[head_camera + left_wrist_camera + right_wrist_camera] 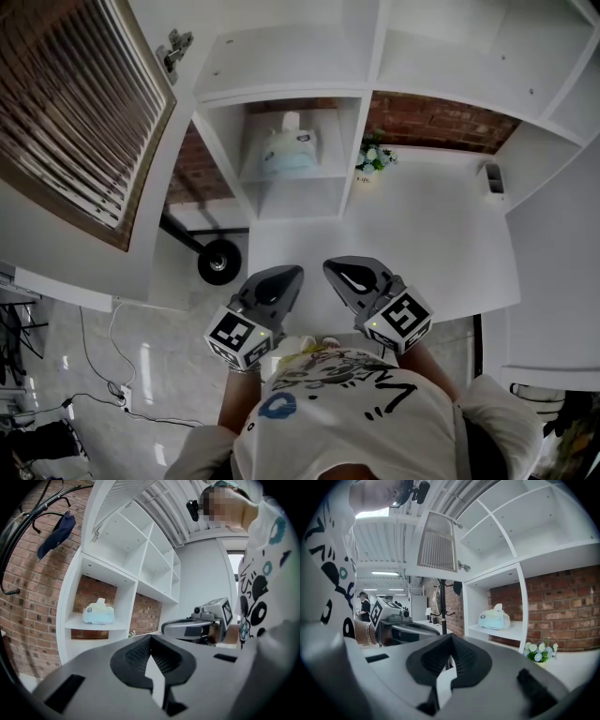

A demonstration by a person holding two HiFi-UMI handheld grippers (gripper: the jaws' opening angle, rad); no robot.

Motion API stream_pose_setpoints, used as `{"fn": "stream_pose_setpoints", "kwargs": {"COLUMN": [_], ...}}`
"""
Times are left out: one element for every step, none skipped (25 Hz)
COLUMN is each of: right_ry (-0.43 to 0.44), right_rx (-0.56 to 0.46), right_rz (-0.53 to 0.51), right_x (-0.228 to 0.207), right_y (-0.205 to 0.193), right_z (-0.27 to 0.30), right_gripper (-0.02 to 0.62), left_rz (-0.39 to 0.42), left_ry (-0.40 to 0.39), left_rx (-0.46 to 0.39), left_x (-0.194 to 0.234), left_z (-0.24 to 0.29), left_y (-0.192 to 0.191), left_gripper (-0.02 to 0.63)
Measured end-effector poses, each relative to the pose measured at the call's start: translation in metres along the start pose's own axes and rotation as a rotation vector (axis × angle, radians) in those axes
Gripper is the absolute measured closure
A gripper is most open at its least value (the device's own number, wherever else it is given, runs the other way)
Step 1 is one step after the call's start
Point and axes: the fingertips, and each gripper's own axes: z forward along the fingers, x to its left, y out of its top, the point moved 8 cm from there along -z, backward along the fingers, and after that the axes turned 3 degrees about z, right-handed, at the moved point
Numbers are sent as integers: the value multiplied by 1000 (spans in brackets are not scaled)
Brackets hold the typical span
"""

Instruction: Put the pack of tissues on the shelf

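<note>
A pale blue pack of tissues (289,150) with a white tuft on top lies on a white shelf (286,175) in a narrow cubby; it shows too in the left gripper view as the pack of tissues (98,613) and in the right gripper view as the pack of tissues (494,618). My left gripper (294,272) and right gripper (330,269) hang side by side well short of the shelf, near the person's chest. Both are shut with nothing between the jaws. Each gripper sees the other: the right gripper (165,628) and the left gripper (433,629).
A white desk (441,234) stretches right of the cubby, bearing a small pot of flowers (373,159) and a small dark holder (493,178). An open louvred cabinet door (75,103) hangs at left. A coat stand's wheeled base (220,261) sits on the floor.
</note>
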Motion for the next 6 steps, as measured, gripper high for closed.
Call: {"fn": "stream_pose_setpoints", "kwargs": {"right_ry": [-4, -5, -6, -5, -5, -4], "right_rx": [0, 1, 1, 2, 2, 3], "right_rz": [3, 5, 6, 7, 7, 8], "right_x": [-1, -1, -2, -2, -2, -2], "right_y": [0, 0, 0, 0, 0, -1], "right_z": [0, -1, -1, -1, -1, -1], "right_gripper": [569, 569, 569, 569, 569, 569], "left_rz": [4, 10, 16, 20, 21, 21], "left_ry": [5, 12, 18, 23, 26, 29], "left_rx": [3, 8, 13, 17, 19, 22], "left_x": [0, 0, 0, 1, 1, 1], "left_z": [0, 0, 1, 1, 1, 1], "left_y": [0, -1, -2, -3, -4, -4], "left_gripper": [591, 591, 591, 591, 591, 591]}}
